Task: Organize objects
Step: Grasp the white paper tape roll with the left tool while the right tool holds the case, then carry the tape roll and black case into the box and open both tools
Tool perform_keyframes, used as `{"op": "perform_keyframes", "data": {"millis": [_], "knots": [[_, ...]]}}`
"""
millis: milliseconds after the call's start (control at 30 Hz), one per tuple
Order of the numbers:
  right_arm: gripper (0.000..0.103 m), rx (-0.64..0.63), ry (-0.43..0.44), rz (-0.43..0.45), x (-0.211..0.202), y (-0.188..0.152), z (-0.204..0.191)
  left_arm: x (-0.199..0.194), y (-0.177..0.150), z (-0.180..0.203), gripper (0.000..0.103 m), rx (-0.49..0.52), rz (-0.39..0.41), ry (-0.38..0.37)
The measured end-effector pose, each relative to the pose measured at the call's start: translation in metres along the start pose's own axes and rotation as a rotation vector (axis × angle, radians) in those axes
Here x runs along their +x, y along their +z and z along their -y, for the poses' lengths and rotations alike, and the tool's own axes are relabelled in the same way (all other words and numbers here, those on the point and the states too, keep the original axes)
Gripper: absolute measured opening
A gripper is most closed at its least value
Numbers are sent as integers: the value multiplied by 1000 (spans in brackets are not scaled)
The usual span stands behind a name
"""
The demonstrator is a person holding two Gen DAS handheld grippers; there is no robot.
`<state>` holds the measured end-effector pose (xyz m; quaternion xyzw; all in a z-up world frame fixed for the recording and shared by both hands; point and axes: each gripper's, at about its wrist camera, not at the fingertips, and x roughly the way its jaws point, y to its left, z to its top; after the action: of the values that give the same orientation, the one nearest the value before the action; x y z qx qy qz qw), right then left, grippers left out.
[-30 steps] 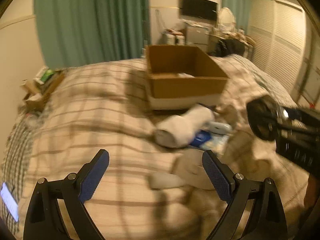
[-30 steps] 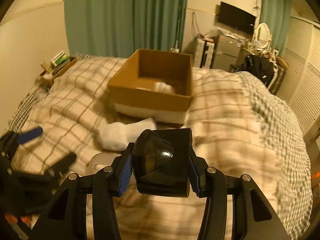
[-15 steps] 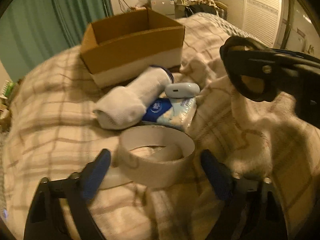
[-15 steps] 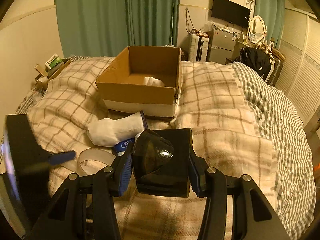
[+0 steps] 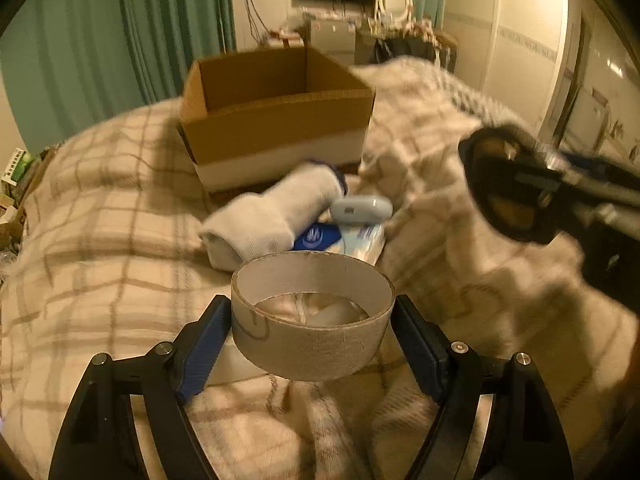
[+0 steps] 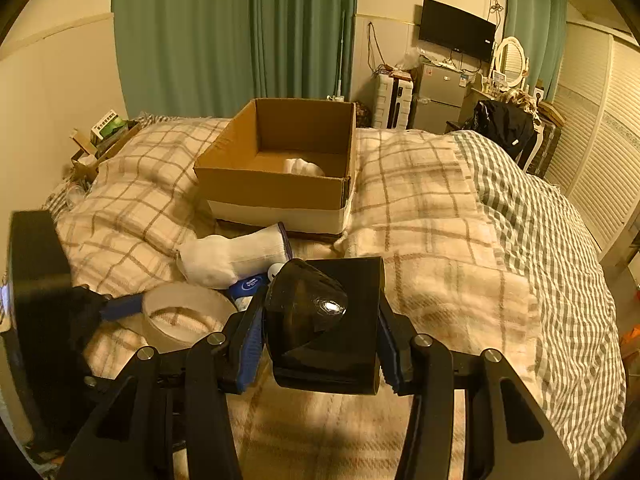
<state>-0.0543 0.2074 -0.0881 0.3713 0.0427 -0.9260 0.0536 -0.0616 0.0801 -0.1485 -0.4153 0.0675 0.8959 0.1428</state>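
My left gripper (image 5: 312, 336) is shut on a wide cardboard tape ring (image 5: 312, 344), held just above the plaid blanket; the ring also shows in the right wrist view (image 6: 188, 316). My right gripper (image 6: 320, 332) is shut on a black box-shaped object with a glossy dome (image 6: 324, 320), and it shows blurred at the right of the left wrist view (image 5: 516, 188). An open cardboard box (image 6: 280, 188) sits on the bed with a white sock (image 6: 302, 167) inside. In front of it lie a rolled white sock (image 5: 276, 216), a small grey case (image 5: 362, 209) and a blue-and-white tissue pack (image 5: 344, 240).
The plaid blanket (image 6: 432, 240) covers the bed, with a green checked cover (image 6: 560, 240) at the right. A cluttered crate (image 6: 100, 136) stands at the bed's far left. Green curtains, a fridge and a TV are behind. Louvred doors line the right wall.
My left gripper has closed in on the tape ring and shut on it; it was open around it before. My right gripper keeps hold of the black object and has barely moved.
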Motion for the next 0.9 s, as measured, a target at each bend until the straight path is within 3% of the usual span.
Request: {"op": "perform_keyframes", "data": {"millis": [233, 433, 667, 900], "knots": [[48, -18, 8, 45, -28, 6, -7, -45, 16, -22, 82, -98, 104, -18], [48, -57, 17, 104, -52, 27, -14, -82, 47, -33, 82, -95, 204, 10], [48, -122, 15, 193, -66, 76, -21, -104, 98, -46, 82, -65, 293, 55], [48, -145, 25, 231, -45, 139, -13, -92, 149, -57, 82, -51, 331, 88]]}}
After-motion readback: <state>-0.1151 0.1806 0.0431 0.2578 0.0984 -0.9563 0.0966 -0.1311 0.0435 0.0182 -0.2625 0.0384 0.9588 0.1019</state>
